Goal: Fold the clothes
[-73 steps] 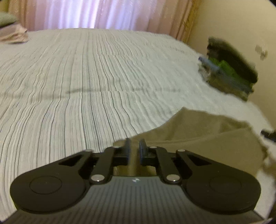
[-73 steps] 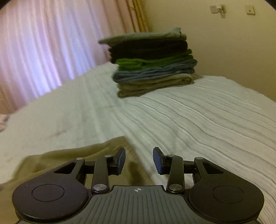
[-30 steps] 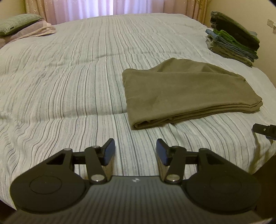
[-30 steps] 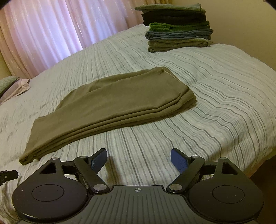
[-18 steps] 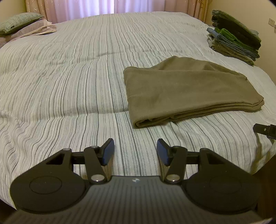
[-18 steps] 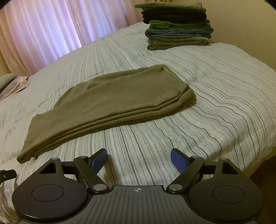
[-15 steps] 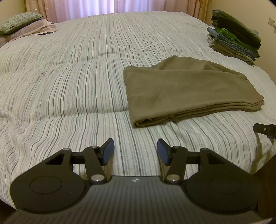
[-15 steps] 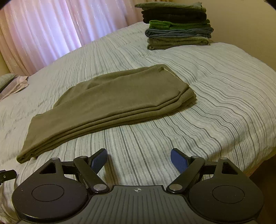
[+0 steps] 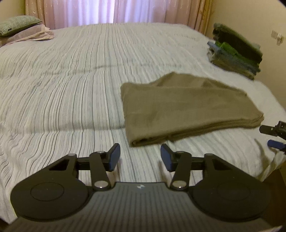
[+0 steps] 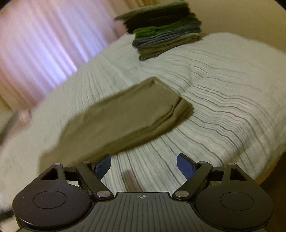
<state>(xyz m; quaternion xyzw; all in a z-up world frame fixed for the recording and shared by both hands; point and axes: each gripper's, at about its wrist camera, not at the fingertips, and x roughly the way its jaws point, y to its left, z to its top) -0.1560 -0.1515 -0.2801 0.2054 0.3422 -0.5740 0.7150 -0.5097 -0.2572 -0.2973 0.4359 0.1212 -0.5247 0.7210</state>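
Where the striped bedspread (image 9: 75, 92) covers the bed, a folded olive-brown garment (image 9: 185, 107) lies flat in several layers, its stacked edges facing the near side of the bed. In the left wrist view it sits to the right of centre, and its near left corner lies just beyond the right fingertip of the left hand-held gripper (image 9: 140, 157). That gripper's fingers stand apart with nothing between them, above bare bedspread and not touching the garment. The right hand-held gripper (image 10: 143, 165) is spread wide and also holds nothing; in its own view the garment (image 10: 125, 117) stretches from the left finger up toward the middle, blurred, with the near edge just past the left fingertip. Whether that finger touches the cloth cannot be told. The tips of the right hand-held gripper also show at the right edge of the left wrist view (image 9: 273, 137), near the garment's right end.

A pile of folded clothes (image 10: 164, 28) in grey, black, green and blue rests at the far corner of the bed beside the wall, well apart from the garment. Pillows (image 9: 19, 29) lie at the far left, and pink curtains (image 9: 110, 10) hang behind the bed.
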